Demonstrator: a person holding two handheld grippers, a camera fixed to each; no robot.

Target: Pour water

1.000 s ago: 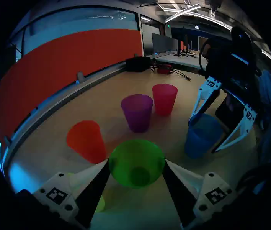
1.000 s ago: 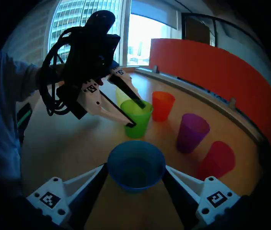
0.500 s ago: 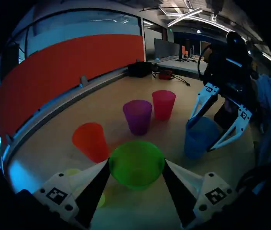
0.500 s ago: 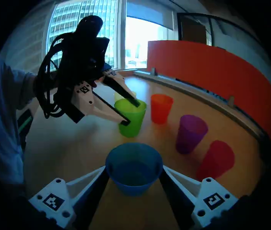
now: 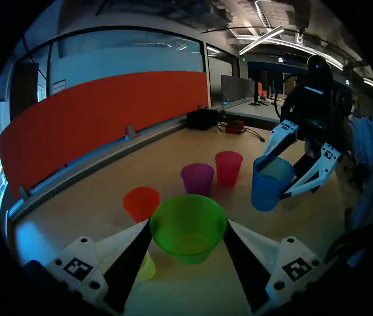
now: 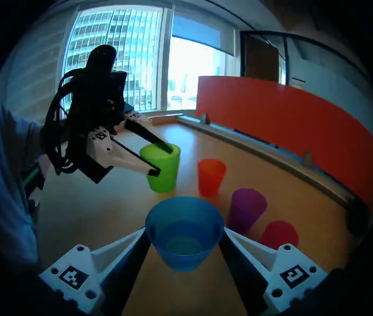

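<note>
Above the wooden table point(image 5: 149, 152), the left gripper point(image 5: 186, 225) clamps a green cup point(image 5: 188, 247) and the right gripper point(image 6: 184, 231) a blue cup point(image 6: 185, 259), well apart; pouring cleanly likely means bringing one rim over the other, then tipping slowly.

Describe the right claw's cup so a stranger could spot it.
Find the long orange wall panel beside the wooden table. In front of it an orange cup, a purple cup and a pink cup stand in a row. Beside the pink one, the right claw grips the blue cup, the only blue one.
</note>
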